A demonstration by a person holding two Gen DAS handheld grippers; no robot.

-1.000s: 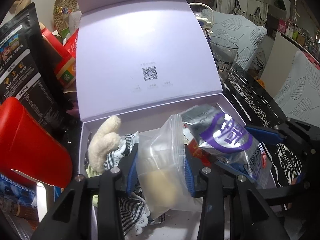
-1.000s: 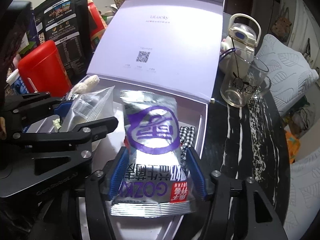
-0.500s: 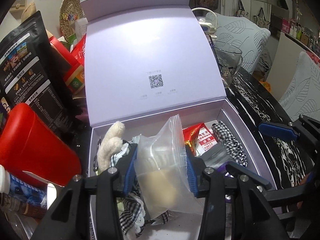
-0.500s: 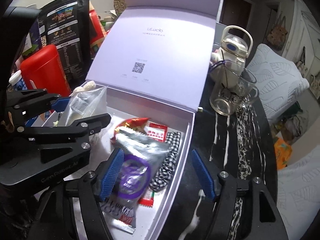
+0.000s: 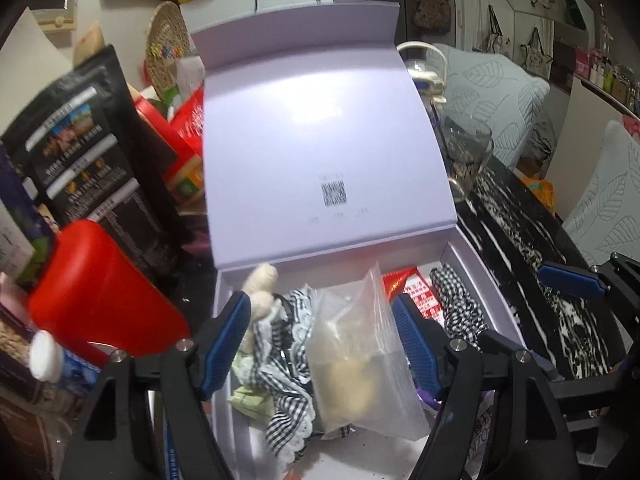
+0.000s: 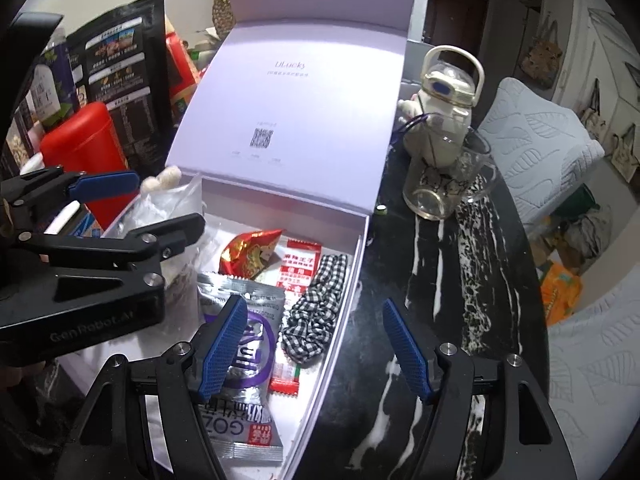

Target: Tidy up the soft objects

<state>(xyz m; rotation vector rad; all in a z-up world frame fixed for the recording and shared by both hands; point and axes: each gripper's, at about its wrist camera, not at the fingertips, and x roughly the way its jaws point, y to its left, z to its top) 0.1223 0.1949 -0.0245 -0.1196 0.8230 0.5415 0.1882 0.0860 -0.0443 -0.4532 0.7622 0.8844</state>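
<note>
The left gripper (image 5: 322, 336) hides the box (image 5: 476, 276) floor; its spread jaws flank the bag (image 5: 356, 360). The right gripper (image 6: 316, 344), wide, is empty above the pouch (image 6: 248, 344).

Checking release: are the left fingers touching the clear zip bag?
Apart. Left wrist view: both fingers stand spread, clear gaps either side of the clear zip bag.

box (image 6: 352, 272): we see pale lilac
scrunchie (image 6: 316, 304): we see black-and-white gingham
snack pouch (image 6: 240, 360): we see silver, purple emblem
canister (image 5: 100, 296): we see plain red
tabletop (image 6: 460, 280): we see black, white veining
</note>
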